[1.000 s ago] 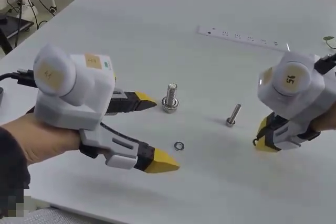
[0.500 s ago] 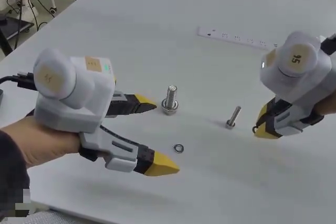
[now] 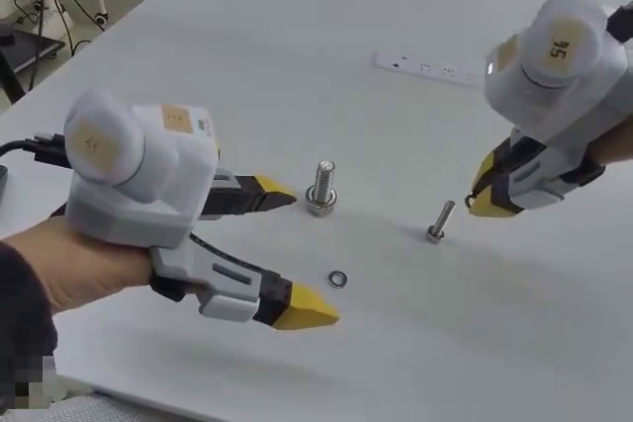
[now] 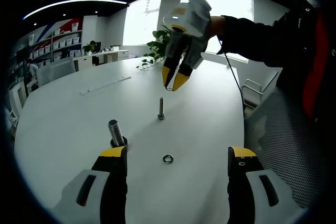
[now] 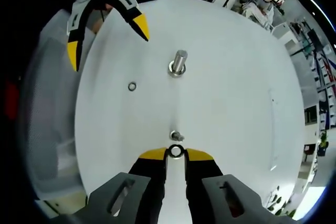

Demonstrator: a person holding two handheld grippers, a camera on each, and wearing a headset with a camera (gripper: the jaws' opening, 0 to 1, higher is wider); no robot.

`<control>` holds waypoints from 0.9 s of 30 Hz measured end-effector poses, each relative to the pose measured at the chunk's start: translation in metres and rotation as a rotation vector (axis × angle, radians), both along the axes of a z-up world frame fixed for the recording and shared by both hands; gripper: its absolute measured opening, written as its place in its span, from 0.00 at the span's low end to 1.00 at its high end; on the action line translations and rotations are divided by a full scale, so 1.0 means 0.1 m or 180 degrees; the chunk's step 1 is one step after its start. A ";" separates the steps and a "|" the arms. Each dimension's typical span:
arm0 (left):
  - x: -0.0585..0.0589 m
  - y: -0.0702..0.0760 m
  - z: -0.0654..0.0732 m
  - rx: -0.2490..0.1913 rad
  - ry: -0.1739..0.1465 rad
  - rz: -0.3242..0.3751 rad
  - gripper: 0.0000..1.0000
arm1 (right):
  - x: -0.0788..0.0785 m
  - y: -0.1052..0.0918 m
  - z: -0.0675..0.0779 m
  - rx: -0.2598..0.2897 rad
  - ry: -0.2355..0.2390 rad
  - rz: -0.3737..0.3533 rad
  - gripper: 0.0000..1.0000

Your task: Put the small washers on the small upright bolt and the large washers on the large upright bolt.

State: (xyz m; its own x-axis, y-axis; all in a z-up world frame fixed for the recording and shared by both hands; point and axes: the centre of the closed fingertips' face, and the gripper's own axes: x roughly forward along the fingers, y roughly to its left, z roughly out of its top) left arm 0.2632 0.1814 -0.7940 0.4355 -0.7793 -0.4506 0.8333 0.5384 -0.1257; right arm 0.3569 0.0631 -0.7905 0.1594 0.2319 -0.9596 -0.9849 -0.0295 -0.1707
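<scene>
1. Left gripper (image 3: pixel 290 249) hangs open by the table's (image 3: pixel 247 66) near edge; a loose washer (image 3: pixel 337 278) lies just ahead of its jaws.
2. Right gripper (image 3: pixel 479 203) pinches a small washer (image 5: pixel 176 151); the small bolt (image 3: pixel 440 219), upright, stands just ahead of the tips and lower; this gripper is the nearer one.
3. Large bolt (image 3: pixel 320 188) stands mid-table; the surface is plain white; a power strip (image 3: pixel 450 68) lies toward the far edge.
</scene>
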 end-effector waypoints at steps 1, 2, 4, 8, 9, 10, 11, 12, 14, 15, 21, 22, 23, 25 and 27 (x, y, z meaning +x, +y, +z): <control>0.00 0.00 0.00 -0.0002 -0.0001 0.0003 0.78 | 0.02 0.02 0.01 0.0004 -0.0005 0.0011 0.14; 0.00 0.00 0.00 -0.0002 0.0001 0.0005 0.78 | 0.03 0.03 0.01 0.0008 -0.0005 0.0018 0.14; 0.01 0.00 0.00 0.0000 -0.0003 0.0004 0.78 | 0.06 0.05 0.01 0.0000 -0.0020 0.0042 0.14; 0.01 0.00 0.00 0.0002 0.0005 0.0009 0.78 | 0.11 0.07 0.02 -0.0010 -0.0028 0.0074 0.14; 0.01 0.01 0.00 0.0006 0.0005 0.0011 0.78 | 0.09 0.07 0.01 -0.0013 -0.0030 0.0079 0.14; 0.01 0.01 0.00 0.0008 0.0005 0.0013 0.78 | 0.09 0.08 0.01 -0.0016 -0.0029 0.0086 0.14; 0.01 0.01 0.00 0.0006 0.0006 0.0014 0.78 | 0.10 0.09 0.00 -0.0016 -0.0025 0.0090 0.14; 0.01 0.01 0.00 0.0005 0.0007 0.0017 0.78 | 0.11 0.09 -0.01 -0.0019 -0.0018 0.0096 0.14; 0.02 0.01 0.00 0.0005 0.0009 0.0022 0.78 | 0.09 0.11 -0.04 -0.0034 -0.0008 0.0107 0.14; 0.02 0.01 0.00 0.0003 0.0011 0.0024 0.78 | 0.10 0.11 -0.05 -0.0046 -0.0005 0.0112 0.14; 0.02 0.02 -0.02 0.0008 0.0027 0.0027 0.78 | 0.10 0.10 -0.13 -0.0093 0.0040 0.0126 0.14; 0.02 0.02 -0.02 0.0006 0.0025 0.0028 0.78 | 0.10 0.10 -0.13 -0.0095 0.0042 0.0130 0.14; 0.02 0.02 -0.02 0.0005 0.0027 0.0030 0.78 | 0.11 0.10 -0.15 -0.0096 0.0056 0.0127 0.14; 0.03 0.02 -0.03 0.0007 0.0030 0.0032 0.78 | 0.12 0.10 -0.16 -0.0101 0.0068 0.0133 0.14; 0.03 0.02 -0.04 0.0008 0.0039 0.0031 0.78 | 0.13 0.11 -0.19 -0.0102 0.0079 0.0138 0.14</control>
State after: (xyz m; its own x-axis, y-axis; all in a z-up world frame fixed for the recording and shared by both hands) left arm 0.2660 0.1832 -0.7977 0.4375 -0.7738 -0.4580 0.8264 0.5468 -0.1345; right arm 0.3698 0.0741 -0.8093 0.1259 0.2073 -0.9702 -0.9865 -0.0772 -0.1445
